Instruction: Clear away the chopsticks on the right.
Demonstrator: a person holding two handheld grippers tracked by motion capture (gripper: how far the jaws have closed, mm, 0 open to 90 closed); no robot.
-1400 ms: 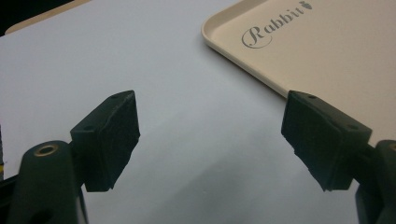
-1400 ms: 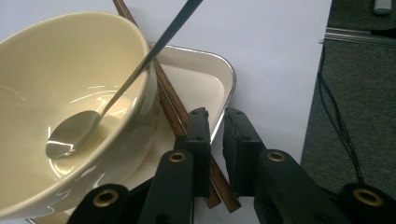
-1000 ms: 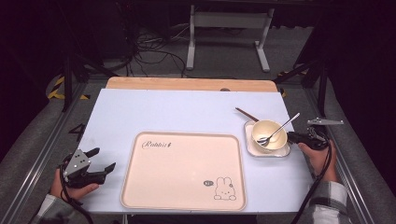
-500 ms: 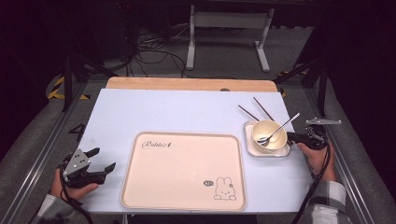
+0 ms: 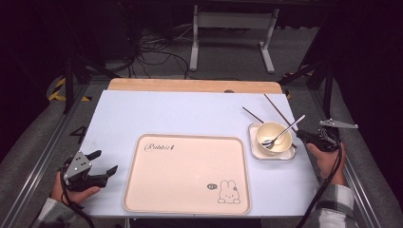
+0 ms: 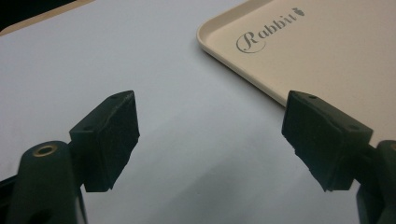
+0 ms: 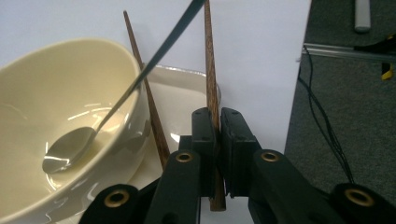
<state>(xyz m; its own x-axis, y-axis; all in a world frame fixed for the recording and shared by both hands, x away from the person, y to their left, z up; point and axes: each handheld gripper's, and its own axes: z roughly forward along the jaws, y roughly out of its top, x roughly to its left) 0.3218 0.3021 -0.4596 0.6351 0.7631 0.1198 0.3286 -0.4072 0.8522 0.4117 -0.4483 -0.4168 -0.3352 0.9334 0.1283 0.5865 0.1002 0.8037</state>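
A cream bowl (image 5: 267, 128) stands on a square white plate (image 5: 257, 150) at the table's right, with a metal spoon (image 5: 286, 132) leaning in it. My right gripper (image 5: 301, 136) sits just right of the plate, shut on a brown chopstick (image 5: 278, 110) that points away from me. In the right gripper view the jaws (image 7: 217, 116) pinch that chopstick (image 7: 211, 79), while a second chopstick (image 7: 145, 88) runs under the bowl (image 7: 60, 107) across the plate (image 7: 182, 100). My left gripper (image 5: 105, 162) rests open at the front left, beside the beige rabbit tray (image 5: 187, 175).
The second chopstick (image 5: 252, 114) sticks out behind the plate. In the left gripper view, the tray's corner (image 6: 327, 56) lies just right of the open jaws (image 6: 210, 135), over bare pale table (image 6: 140, 56). A wooden strip (image 5: 190, 85) edges the table's far side.
The right gripper has closed on one chopstick and swung it out to the right, apart from the other. The left gripper has stayed put.
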